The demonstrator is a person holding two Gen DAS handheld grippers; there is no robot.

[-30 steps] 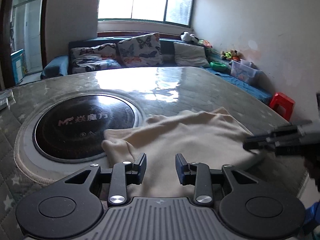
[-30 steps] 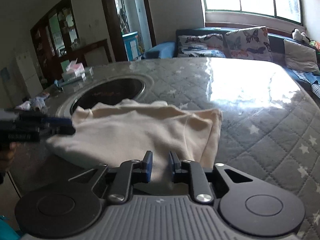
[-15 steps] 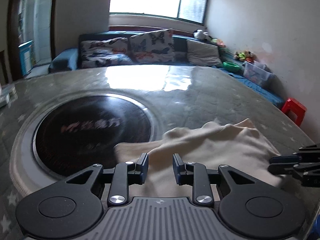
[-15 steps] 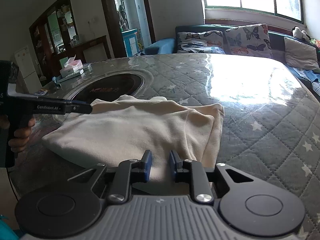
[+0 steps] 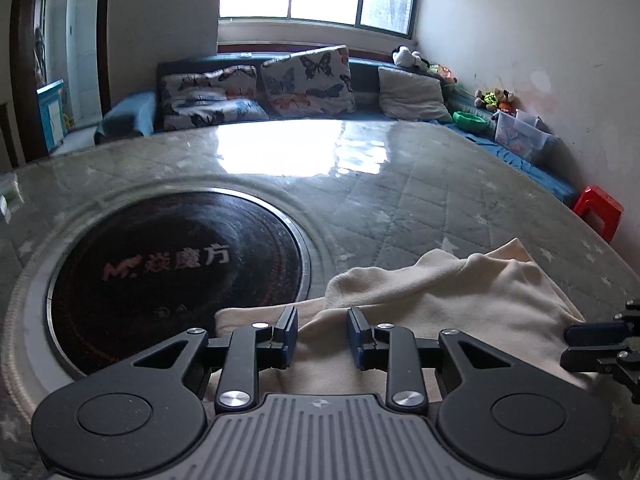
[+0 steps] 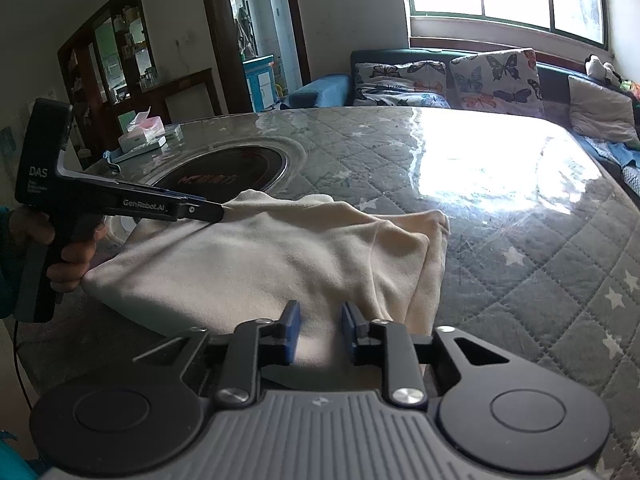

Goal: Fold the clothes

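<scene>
A cream garment [image 5: 460,300] lies folded on the round table [image 5: 400,200] beside a black hob [image 5: 176,272]. My left gripper [image 5: 322,332] is at the garment's edge nearest the hob. Its jaws are opening a little, with a ridge of cloth between them and a gap at each pad. From the right wrist view the left gripper [image 6: 218,214] touches the far left edge of the garment [image 6: 280,256]. My right gripper [image 6: 320,332] sits over the near edge; its jaws are opening, with cloth between them and not pinched. The right gripper [image 5: 566,346] shows at the left view's right side.
The table [image 6: 520,240] has a grey quilted star cover under a shiny sheet. A tissue box [image 6: 140,136] stands at its far left. A hand [image 6: 68,264] holds the left gripper's grip. A sofa with cushions [image 5: 308,76] and a red stool [image 5: 598,212] stand beyond.
The left gripper moved across the garment to its edge by the hob. The right gripper stayed in place and its jaws spread wider over the cloth.
</scene>
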